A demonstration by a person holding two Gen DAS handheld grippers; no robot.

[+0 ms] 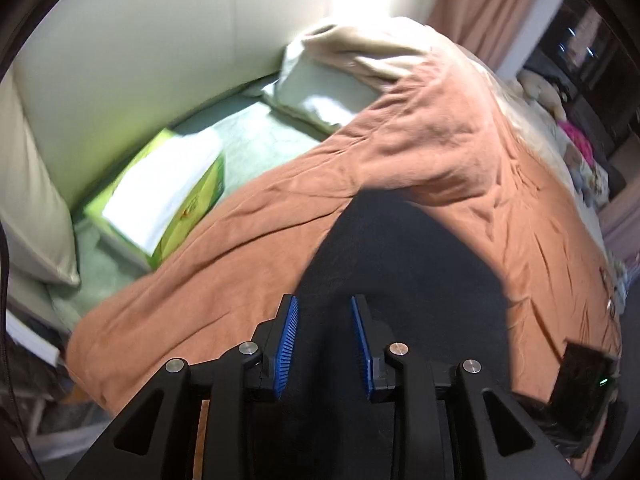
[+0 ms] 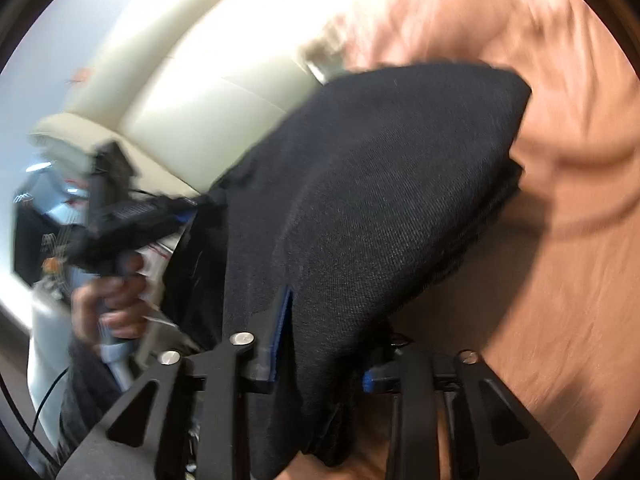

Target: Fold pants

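The dark pants [image 1: 404, 264] lie on the orange-brown bed cover [image 1: 420, 136]. In the left wrist view my left gripper [image 1: 325, 344] hovers over the dark fabric with its blue pads apart and nothing between them. In the right wrist view the pants [image 2: 380, 184] are lifted in a thick folded bundle that drapes over my right gripper [image 2: 324, 340]. Its blue left pad [image 2: 282, 332] shows beside the cloth, and the right pad is hidden under it. The other hand-held gripper [image 2: 120, 216] shows at the left, gripped by a hand, touching the pants' left edge.
A green and white box [image 1: 168, 196] lies on the pale sheet at the left, next to a cream headboard [image 1: 140, 60]. Pillows [image 1: 340, 80] sit at the head of the bed. Soft toys [image 1: 560, 120] lie at the far right. A black device [image 1: 584, 380] sits on the cover.
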